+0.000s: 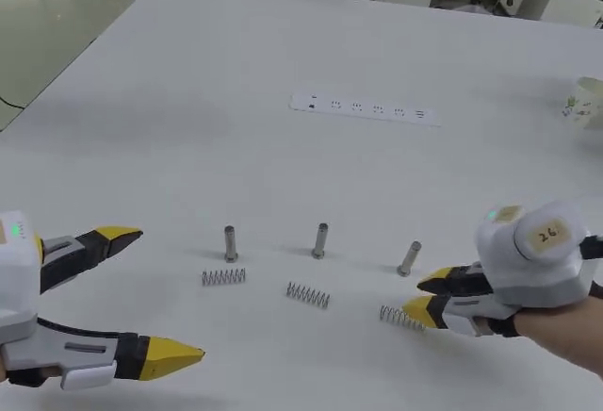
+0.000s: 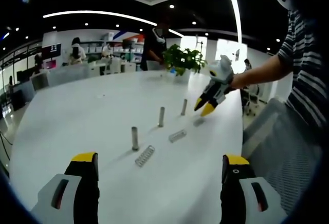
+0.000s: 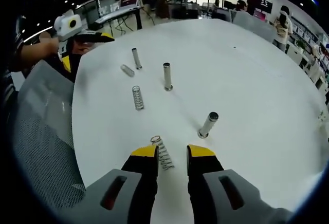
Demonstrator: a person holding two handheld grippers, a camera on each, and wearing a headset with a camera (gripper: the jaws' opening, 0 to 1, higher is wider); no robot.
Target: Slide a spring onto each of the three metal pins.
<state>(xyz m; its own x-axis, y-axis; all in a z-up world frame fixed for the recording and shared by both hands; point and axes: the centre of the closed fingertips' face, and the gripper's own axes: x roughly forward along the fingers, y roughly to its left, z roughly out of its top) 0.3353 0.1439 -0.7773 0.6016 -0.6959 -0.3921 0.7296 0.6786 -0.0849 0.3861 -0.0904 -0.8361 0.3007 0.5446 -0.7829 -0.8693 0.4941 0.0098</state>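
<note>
On my right gripper [image 3: 172,154] the jaws are just a narrow gap apart, and the right spring [image 1: 399,317], a thin silvery coil, lies loose between the tips. My left gripper [image 2: 159,158] is wide open and empty. The middle spring [image 1: 308,295] and left spring [image 1: 223,277] lie flat on the white table [image 1: 377,175], each by an upright pin [image 1: 320,239].

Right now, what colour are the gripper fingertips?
Yellow, on the left gripper and right gripper; clearest in the head view.

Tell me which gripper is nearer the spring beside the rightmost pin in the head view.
Right. The right gripper has that spring between its open jaw tips; the left gripper hovers open, far off beyond the leftmost pin.
</note>
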